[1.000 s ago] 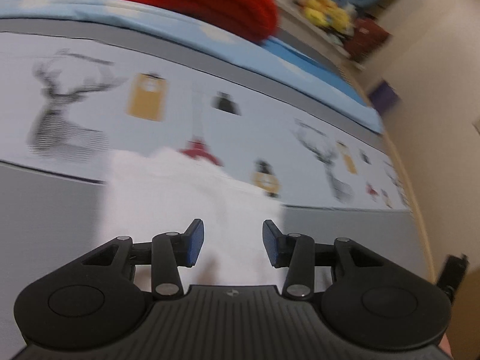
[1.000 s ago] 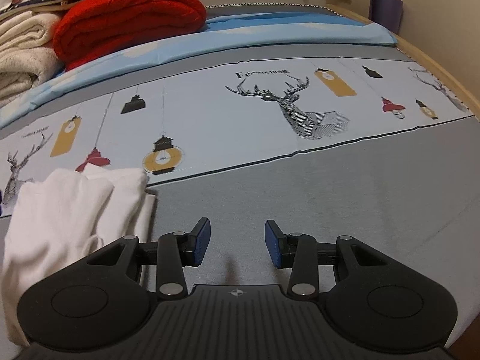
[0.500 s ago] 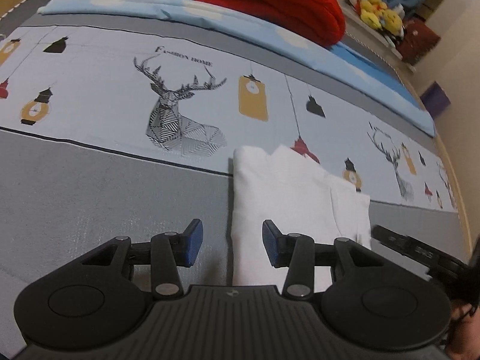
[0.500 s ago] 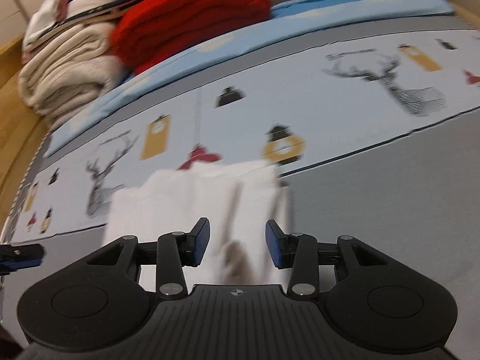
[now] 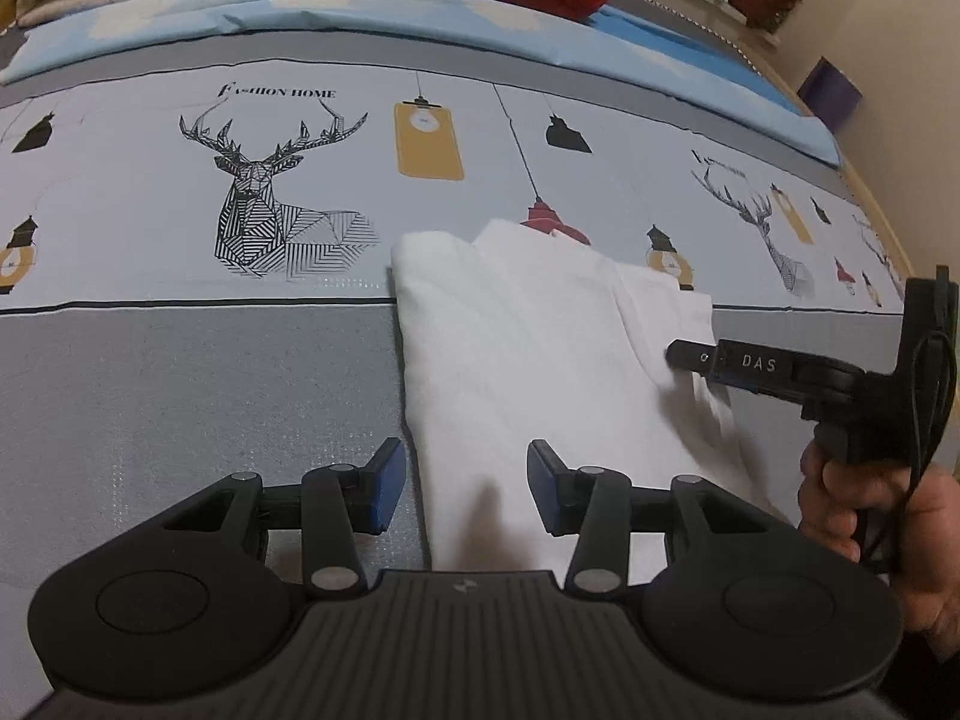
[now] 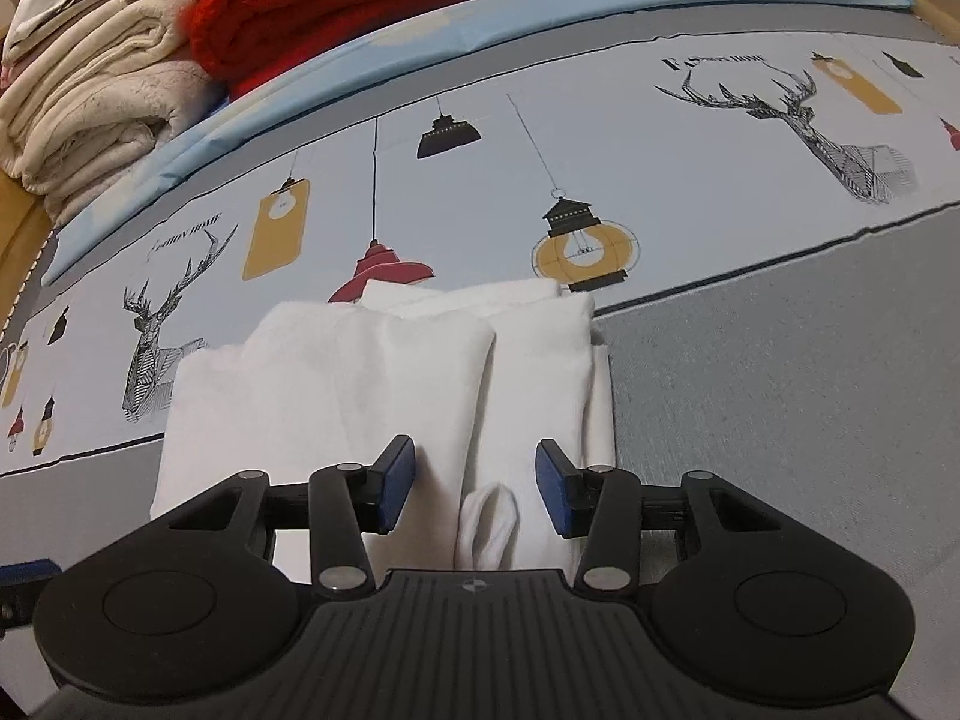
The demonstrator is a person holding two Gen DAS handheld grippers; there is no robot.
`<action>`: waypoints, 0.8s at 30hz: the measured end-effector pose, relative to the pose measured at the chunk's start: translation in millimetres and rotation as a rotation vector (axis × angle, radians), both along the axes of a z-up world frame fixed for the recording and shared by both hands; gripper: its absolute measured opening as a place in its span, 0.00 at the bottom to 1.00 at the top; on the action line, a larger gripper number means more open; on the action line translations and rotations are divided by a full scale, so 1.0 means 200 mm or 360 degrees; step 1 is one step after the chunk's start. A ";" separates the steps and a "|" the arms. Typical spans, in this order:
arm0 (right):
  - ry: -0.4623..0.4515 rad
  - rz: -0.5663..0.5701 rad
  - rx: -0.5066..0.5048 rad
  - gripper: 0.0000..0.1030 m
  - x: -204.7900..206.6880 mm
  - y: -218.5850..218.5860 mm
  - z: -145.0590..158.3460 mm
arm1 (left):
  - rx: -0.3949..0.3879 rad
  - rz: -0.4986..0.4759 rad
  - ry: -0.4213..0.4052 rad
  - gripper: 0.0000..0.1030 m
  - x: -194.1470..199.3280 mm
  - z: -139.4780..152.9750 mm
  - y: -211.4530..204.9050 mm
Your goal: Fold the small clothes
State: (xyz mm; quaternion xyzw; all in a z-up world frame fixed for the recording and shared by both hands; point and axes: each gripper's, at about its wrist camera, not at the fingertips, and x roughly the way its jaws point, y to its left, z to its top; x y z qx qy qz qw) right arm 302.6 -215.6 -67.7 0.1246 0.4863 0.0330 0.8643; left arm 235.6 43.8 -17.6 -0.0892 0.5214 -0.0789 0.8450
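I hold both grippers low over the bed, pointed down at the shirt [image 5: 528,348] — a small white garment lying partly folded on the sheet [image 5: 180,372], across the line where the grey band meets the printed strip with the deer and lamps.

My left gripper [image 5: 465,489] stands about half open with nothing between the pads; the shirt's left edge runs right through the gap, one pad over bare sheet, the other over cloth. My right gripper [image 6: 474,489] is much the same, half open and holding nothing, hovering over the near end of the shirt [image 6: 384,396] where two long folded flaps meet at a crease and a small loop of cloth pokes up. In the left view the right gripper [image 5: 690,355] shows from the side, its tip at the shirt's far right edge, my hand [image 5: 870,510] on the grip.

The cloth looks thin, light and limp — it will sag and slide on the smooth sheet, so a pinch in the middle would just bunch it. I judge the near corners the best hold: one gripper on each, catching every layer at the hem, so the flaps don't fall open as I fold the near end up.
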 end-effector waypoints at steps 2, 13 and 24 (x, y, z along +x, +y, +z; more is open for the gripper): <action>-0.0006 0.0008 0.0011 0.25 0.01 0.01 -0.01 | -0.0004 0.0021 -0.0005 0.48 0.00 0.01 0.02; -0.0346 -0.0046 0.0194 0.02 -0.09 -0.08 0.18 | 0.0004 0.0032 -0.0005 0.48 0.00 0.02 0.02; -0.0151 -0.0151 -0.0045 0.04 -0.07 -0.23 0.11 | 0.0045 -0.0007 0.0017 0.48 0.01 -0.01 -0.07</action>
